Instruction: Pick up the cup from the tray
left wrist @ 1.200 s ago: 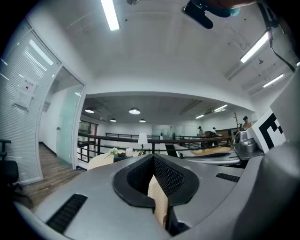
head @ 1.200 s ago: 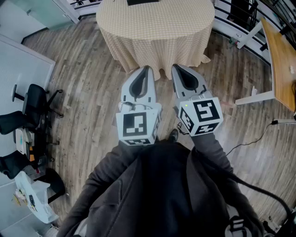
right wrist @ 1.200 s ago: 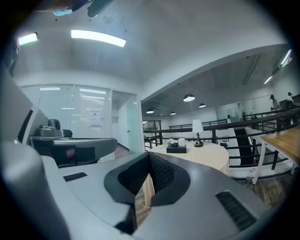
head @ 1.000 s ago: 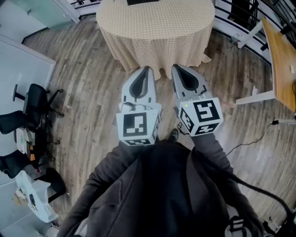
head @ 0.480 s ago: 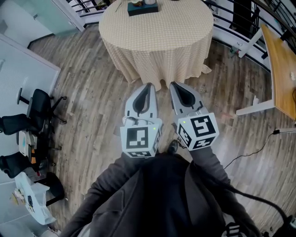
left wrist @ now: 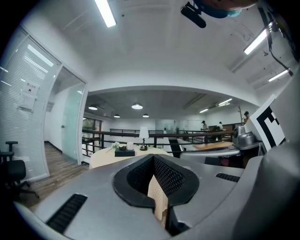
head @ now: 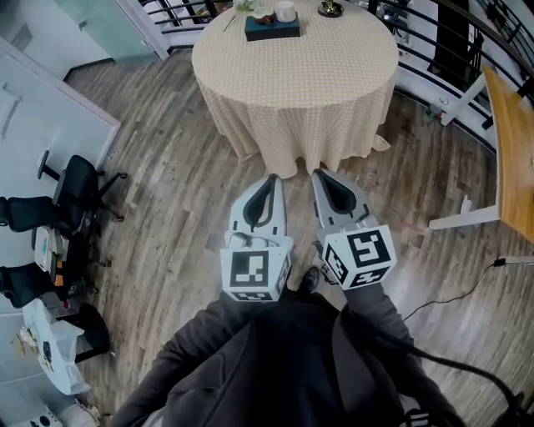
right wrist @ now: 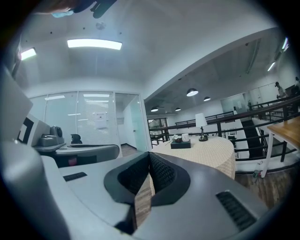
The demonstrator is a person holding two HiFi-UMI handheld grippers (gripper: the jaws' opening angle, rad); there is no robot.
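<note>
Since a moment ago the round table has come further into our head view, so the dark tray at its far edge now shows, with the white cup standing on its right part. We hold our left gripper and right gripper side by side above the wooden floor, well short of the table, each with fingers pressed together on nothing.

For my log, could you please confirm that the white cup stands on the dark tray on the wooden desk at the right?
The surface is wrong: the head view shows the white cup on the dark tray on the round cloth-covered table.
</note>
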